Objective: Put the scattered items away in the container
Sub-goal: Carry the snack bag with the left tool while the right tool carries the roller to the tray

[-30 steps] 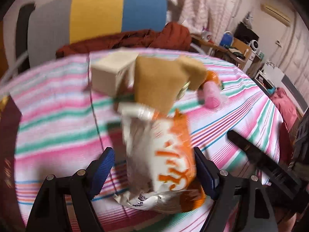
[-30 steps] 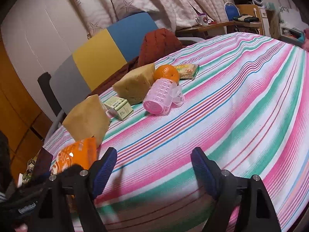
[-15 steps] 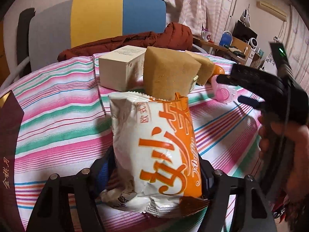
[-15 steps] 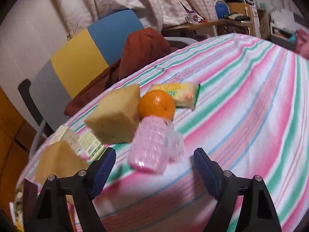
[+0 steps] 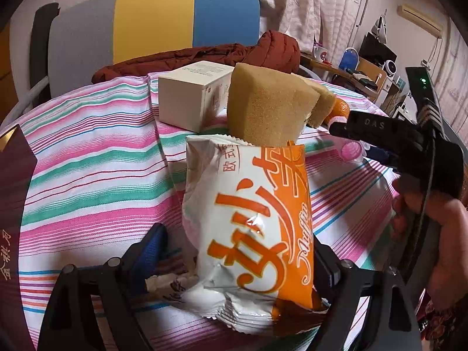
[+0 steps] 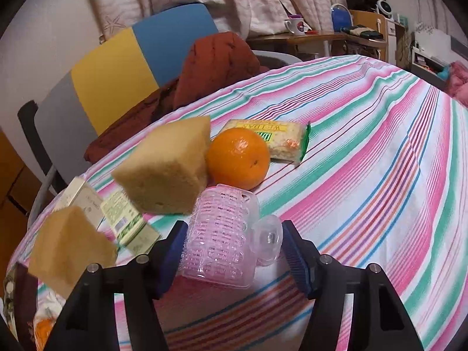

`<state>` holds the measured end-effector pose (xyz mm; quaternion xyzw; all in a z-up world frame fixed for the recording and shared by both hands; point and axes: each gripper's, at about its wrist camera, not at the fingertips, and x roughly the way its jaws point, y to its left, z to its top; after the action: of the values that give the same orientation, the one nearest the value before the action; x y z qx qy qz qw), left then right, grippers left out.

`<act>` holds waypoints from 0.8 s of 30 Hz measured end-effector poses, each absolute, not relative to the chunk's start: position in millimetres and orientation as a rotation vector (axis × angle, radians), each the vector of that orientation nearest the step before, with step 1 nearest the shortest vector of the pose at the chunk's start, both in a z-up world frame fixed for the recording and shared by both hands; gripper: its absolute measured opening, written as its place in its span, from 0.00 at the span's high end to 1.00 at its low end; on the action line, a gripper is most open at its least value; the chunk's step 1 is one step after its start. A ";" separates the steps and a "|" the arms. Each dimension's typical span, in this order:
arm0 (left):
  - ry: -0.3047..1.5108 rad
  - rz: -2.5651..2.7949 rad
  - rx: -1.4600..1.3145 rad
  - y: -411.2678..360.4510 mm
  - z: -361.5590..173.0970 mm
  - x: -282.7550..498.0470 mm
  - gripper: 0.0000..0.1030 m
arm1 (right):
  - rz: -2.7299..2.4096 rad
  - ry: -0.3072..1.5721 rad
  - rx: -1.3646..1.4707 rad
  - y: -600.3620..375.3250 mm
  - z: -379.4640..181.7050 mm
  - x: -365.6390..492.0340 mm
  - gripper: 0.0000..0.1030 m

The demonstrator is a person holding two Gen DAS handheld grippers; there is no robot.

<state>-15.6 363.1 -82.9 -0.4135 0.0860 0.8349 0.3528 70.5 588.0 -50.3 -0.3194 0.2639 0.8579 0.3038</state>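
My left gripper [image 5: 237,260] has its jaws wide around an orange and white snack bag [image 5: 248,225] that lies on the striped cloth; the left blue pad [image 5: 152,248] stands apart from the bag. A tan sponge [image 5: 263,105] and a white box [image 5: 193,96] stand behind it. My right gripper [image 6: 234,251] is open around a pink plastic roller [image 6: 222,237], pads close on both sides. Beyond the roller lie a second sponge [image 6: 166,169], an orange [image 6: 238,158] and a wrapped biscuit pack [image 6: 278,140]. The right gripper also shows in the left wrist view [image 5: 380,134].
A dark red box edge [image 5: 11,234] lies at the table's left. A chair [image 5: 152,20] with a rust jacket [image 6: 210,64] stands behind the table. A small green and white box [image 6: 125,222] and another sponge [image 6: 67,248] lie left of the roller.
My right gripper has moved forward over the table until the pink roller sits between its jaws. My left gripper has steadied around the snack bag.
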 end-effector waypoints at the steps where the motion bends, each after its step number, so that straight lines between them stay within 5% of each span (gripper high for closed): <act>1: 0.222 2.163 -1.067 362.5 -82.8 -15.2 0.15 | 2.275 0.697 -0.844 586.1 -50.4 72.0 0.37; 10: 0.175 2.207 -1.050 353.2 -80.1 -17.6 0.34 | 2.275 0.714 -0.791 568.6 -50.0 94.0 0.37; 24: 0.134 2.237 -1.041 344.8 -76.8 -15.8 0.42 | 2.359 0.675 -0.791 524.1 -48.7 116.6 0.37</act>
<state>-15.8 344.8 -76.8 -0.3978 0.0512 0.8549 0.3291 116.6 524.1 -48.7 -0.2947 0.2514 0.8789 0.2784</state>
